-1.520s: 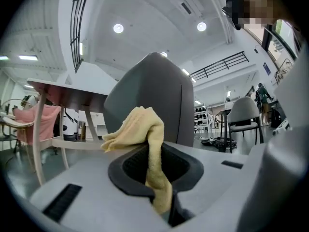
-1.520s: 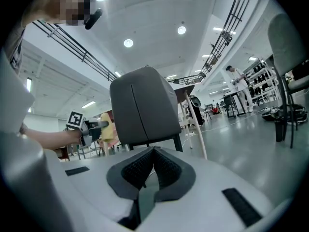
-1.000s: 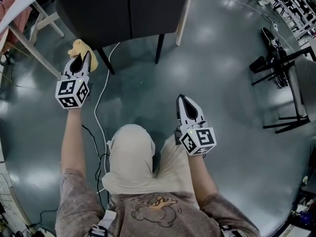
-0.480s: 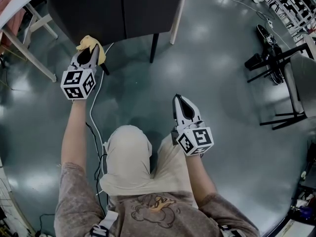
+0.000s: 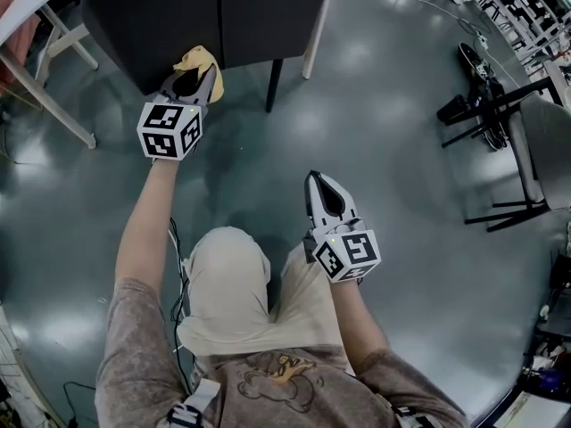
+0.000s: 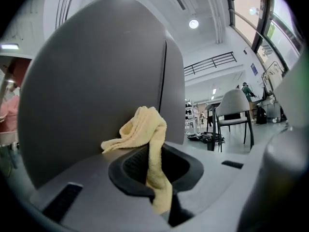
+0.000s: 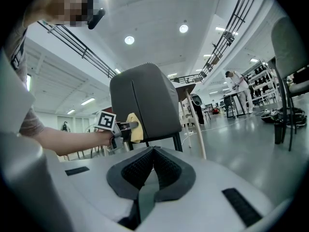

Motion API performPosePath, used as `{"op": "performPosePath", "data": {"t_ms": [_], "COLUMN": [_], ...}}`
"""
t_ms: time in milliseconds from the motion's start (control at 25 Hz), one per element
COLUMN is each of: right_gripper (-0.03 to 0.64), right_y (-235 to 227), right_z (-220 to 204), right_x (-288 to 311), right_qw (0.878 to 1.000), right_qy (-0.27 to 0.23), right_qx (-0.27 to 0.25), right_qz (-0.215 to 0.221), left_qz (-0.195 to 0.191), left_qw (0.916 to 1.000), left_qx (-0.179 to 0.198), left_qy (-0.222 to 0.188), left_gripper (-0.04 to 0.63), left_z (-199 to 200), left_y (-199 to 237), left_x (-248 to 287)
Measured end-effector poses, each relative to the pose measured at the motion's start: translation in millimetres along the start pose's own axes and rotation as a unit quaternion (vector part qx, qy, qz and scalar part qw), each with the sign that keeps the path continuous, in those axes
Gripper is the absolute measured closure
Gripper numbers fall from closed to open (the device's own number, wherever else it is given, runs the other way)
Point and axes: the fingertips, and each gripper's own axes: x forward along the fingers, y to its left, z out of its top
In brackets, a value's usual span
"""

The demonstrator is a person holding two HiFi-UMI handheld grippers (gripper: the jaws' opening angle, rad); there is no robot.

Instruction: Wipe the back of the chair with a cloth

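Gripping the cloth: the left gripper (image 5: pixel 198 77) (image 6: pixel 155 164) is clenched on a crumpled pale-yellow terry cloth (image 6: pixel 144 129). One strip runs down between its jaws and the rest bunches above the tips.
Chair: a dark grey padded chair (image 5: pixel 169 16) (image 6: pixel 96 71) (image 7: pixel 142 98) with a vertical seam down its back. It stands on a glossy grey floor (image 5: pixel 393 105) in front of the person.
Cloth relative to the chair: the cloth (image 5: pixel 198 59) (image 7: pixel 135 128) sits at the lower edge of the chair's back, to the left of the seam. From the left gripper view the back fills the space directly behind it. Whether the cloth presses on the upholstery or sits just short of it cannot be told.
Left gripper relative to the chair: raised to the chair's back on an outstretched arm (image 5: pixel 147 230), with its marker cube facing the person. The right gripper view shows it (image 7: pixel 124 126) at the back's lower left corner.
Right gripper: the right gripper (image 5: pixel 318 184) (image 7: pixel 153 151) has its jaws closed tip to tip, with nothing between them. It is well apart from the chair, low and near the person's knee, and points towards the chair.
Floor near the chair: a white cable (image 5: pixel 175 239) trails from below the chair towards the person.
Beyond the chair: a light grey shell chair (image 6: pixel 235 102) on dark legs stands well off to its right.
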Motion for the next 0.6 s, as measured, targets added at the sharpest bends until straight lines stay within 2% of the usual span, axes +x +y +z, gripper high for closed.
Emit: {"op": "performPosePath", "data": {"t_ms": [280, 600], "right_gripper": [0.592, 0.592], "right_y": [-3.5, -2.6], "right_z": [-1.1, -3.8], "right_x": [-2.6, -2.2], "right_qw": [1.000, 1.000], "right_qy": [0.003, 0.012], "right_qx": [-0.004, -0.010], "right_qz": [-0.004, -0.004], "left_qz": [-0.025, -0.062], "left_qw": [0.9997, 0.9980], "left_qx": [-0.007, 0.004], "left_qy": [0.000, 0.013], "left_gripper": [0.543, 0.543], "left_z": [0.9, -1.5], "left_y": [-33.2, -72.6], "left_x": [39.2, 86.8]}}
